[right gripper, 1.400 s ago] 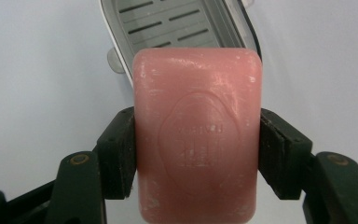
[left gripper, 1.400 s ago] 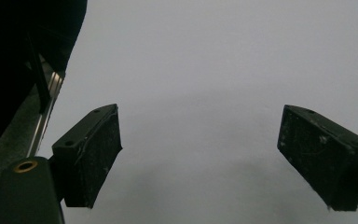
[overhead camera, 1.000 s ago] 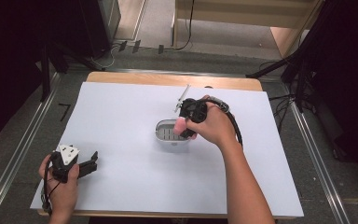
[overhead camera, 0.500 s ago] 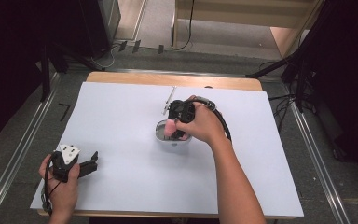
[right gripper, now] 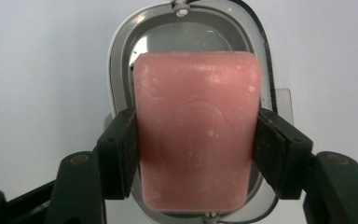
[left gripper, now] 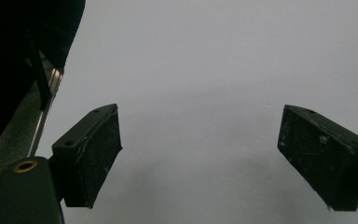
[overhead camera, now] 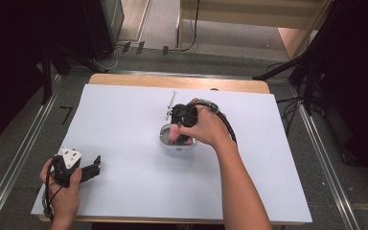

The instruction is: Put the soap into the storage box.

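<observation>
A pink bar of soap (right gripper: pixel 196 135) is clamped between the jaws of my right gripper (right gripper: pixel 196 149), one pad on each long side. Right beneath it lies an oval grey soap dish (right gripper: pixel 116 79) with a white rim. In the high view the right gripper (overhead camera: pixel 179 125) hangs over the dish (overhead camera: pixel 165 140) at the middle of the table, with the soap (overhead camera: pixel 174 130) showing pink at its tip. My left gripper (overhead camera: pixel 95 165) rests near the front left corner, and its jaws stand wide open (left gripper: pixel 200 154) over bare white surface.
A thin metal rod (overhead camera: pixel 171 103) lies just behind the dish. The white sheet (overhead camera: pixel 124 115) covers the table. A black cable (overhead camera: pixel 227 127) loops off the right gripper. The table's left edge and a metal rail (left gripper: pixel 46 93) show beside the left gripper.
My right gripper has moved left and slightly nearer with the soap, from beside the dish to right over it. The left gripper has stayed put.
</observation>
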### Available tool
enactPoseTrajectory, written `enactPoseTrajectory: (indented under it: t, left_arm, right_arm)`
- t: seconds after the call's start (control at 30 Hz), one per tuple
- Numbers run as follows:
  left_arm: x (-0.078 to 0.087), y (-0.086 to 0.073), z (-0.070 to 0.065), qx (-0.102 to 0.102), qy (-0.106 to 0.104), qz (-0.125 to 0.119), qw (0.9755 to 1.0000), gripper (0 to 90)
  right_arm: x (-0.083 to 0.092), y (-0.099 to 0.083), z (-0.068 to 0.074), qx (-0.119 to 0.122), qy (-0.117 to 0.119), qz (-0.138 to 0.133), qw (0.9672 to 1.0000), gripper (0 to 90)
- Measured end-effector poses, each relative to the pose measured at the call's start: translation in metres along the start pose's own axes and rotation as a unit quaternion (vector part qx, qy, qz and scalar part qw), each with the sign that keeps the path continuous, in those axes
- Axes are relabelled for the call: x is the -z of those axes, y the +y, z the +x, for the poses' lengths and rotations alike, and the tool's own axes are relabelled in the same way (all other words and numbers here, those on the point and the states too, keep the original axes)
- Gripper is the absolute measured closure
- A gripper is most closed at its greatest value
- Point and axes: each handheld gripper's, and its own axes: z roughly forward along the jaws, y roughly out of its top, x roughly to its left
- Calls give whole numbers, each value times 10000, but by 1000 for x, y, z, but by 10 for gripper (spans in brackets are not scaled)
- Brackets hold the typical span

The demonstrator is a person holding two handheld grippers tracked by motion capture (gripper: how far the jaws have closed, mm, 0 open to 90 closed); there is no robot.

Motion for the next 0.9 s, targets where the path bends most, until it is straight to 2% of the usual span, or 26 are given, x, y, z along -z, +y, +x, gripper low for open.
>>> enactPoseTrajectory:
  t: [0.1, 0.17, 0.2, 0.4, 0.43, 0.53, 0.57, 0.73, 0.9]
  left_arm:
    - [0, 0, 0, 23, 3, 5, 10000, 142]
    - [0, 0, 0, 18, 9, 8, 10000, 142]
    - [0, 0, 0, 10, 9, 14, 10000, 142]
    - [0, 0, 0, 2, 11, 15, 10000, 142]
    - [0, 0, 0, 0, 7, 14, 10000, 142]
    - [-1, 0, 0, -2, 10, 20, 10000, 142]
    - [-1, 0, 0, -13, 7, 21, 10000, 142]
    - [0, 0, 0, -30, 16, 32, 10000, 142]
    - [-1, 0, 0, -31, 13, 38, 10000, 142]
  right_arm:
    - [5, -1, 0, 15, -13, -182, 9998, 390]
    - [8, -1, 3, -79, -16, -174, 9998, 383]
    - [9, -1, 2, 6, -37, -225, 9997, 383]
    - [14, -8, 4, -214, -71, -377, 9990, 389]
    - [18, -13, 4, -326, -102, -523, 9980, 388]
    - [22, -21, 3, -461, -145, -629, 9968, 375]
    - [22, -24, 3, -505, -130, -658, 9965, 353]
    - [23, -39, 5, -896, -414, -765, 9922, 153]
    - [21, -59, 7, -1152, -399, -929, 9882, 130]
